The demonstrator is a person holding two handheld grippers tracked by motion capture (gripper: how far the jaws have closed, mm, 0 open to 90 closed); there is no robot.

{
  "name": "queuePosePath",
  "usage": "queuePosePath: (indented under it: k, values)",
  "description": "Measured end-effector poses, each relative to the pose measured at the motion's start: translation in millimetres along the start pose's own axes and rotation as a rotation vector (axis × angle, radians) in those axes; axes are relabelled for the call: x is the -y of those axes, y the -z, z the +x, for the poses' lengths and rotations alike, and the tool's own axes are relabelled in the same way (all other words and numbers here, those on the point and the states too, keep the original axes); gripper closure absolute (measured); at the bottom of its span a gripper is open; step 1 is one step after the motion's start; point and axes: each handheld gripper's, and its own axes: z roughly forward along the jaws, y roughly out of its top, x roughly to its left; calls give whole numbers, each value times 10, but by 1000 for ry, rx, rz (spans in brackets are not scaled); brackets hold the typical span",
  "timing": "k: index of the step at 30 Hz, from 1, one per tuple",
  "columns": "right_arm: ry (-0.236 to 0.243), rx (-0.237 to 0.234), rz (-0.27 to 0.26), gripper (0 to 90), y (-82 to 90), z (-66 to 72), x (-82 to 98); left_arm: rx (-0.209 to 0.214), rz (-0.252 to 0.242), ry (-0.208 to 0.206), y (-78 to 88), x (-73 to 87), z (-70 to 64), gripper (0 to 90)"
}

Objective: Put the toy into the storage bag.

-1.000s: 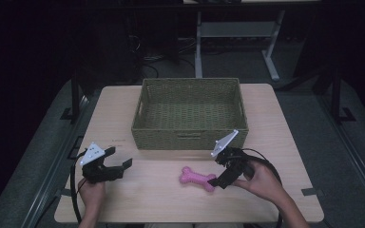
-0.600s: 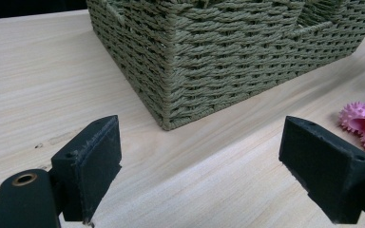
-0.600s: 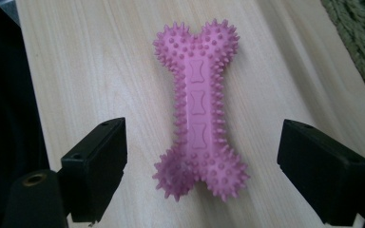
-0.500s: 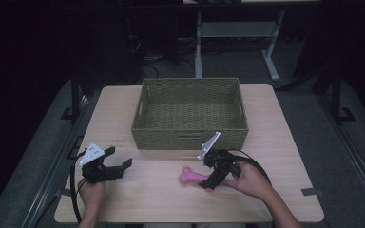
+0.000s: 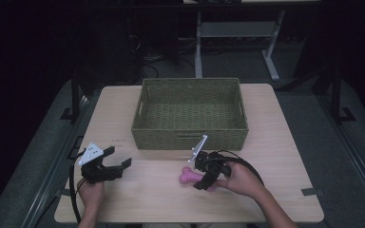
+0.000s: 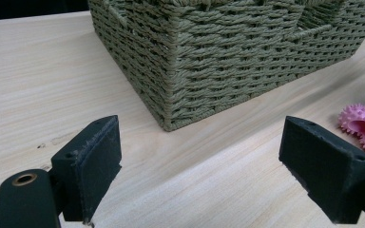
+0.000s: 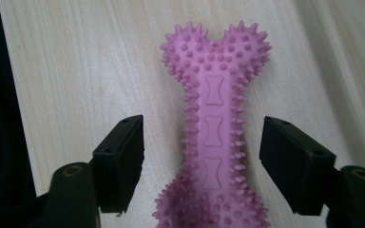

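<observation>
The green woven basket (image 5: 190,113) sits empty on the table (image 5: 285,156). The right gripper (image 7: 202,156) straddles the pink spiky bone toy (image 7: 214,128), jaws apart. The left gripper (image 6: 214,171) also has its jaws apart.

A light wooden tabletop (image 5: 123,109) is sitting on dark grey flooring (image 5: 313,118). Beyond its far edge, a pale metal desk frame (image 5: 233,31) is standing on the floor in the dim background, with dark cables (image 5: 159,59) lying beside it, off the far left corner.

A dim room — grey floor (image 5: 323,118), a white-legged desk frame (image 5: 233,33) beyond.
</observation>
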Motion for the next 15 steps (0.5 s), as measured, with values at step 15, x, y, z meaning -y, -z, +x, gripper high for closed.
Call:
queuePosePath:
  k: [15]
  values:
    - [28,28,44,480,-85,-27,-44,0,-5,10,10,1,14,136]
